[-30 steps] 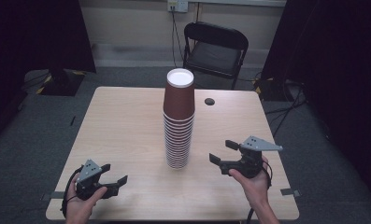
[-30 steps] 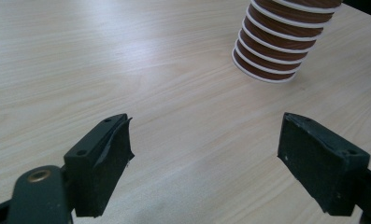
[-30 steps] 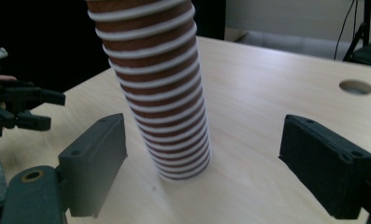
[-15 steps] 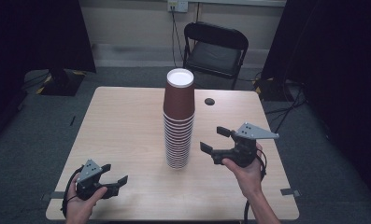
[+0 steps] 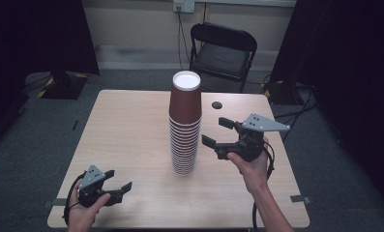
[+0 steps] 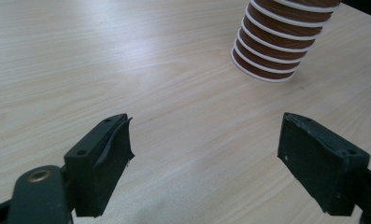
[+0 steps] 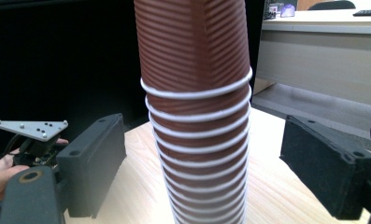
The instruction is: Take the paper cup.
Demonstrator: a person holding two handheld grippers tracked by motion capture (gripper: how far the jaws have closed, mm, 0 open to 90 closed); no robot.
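Left tongs point(image 5: 116, 189): held low in the left hand point(image 5: 85, 212) at the near left, forearm entering from the bottom edge. Jaws stand wide apart with nothing between them, pointing forward and to the right. Grey plate on top, cable looped by the wrist.

Right tongs point(image 5: 217, 133): held raised in the right hand point(image 5: 250, 166), forearm angled in from the lower right. Jaws point left, spread wide, pads touching nothing. Grey three-cornered plate uppermost, cable trailing down along the forearm

I see: black folding chair point(image 5: 223, 50) top centre | small dark disc point(image 5: 217, 105) on table point(image 5: 126, 125) mid-right | wall outlet point(image 5: 184, 5) top edge
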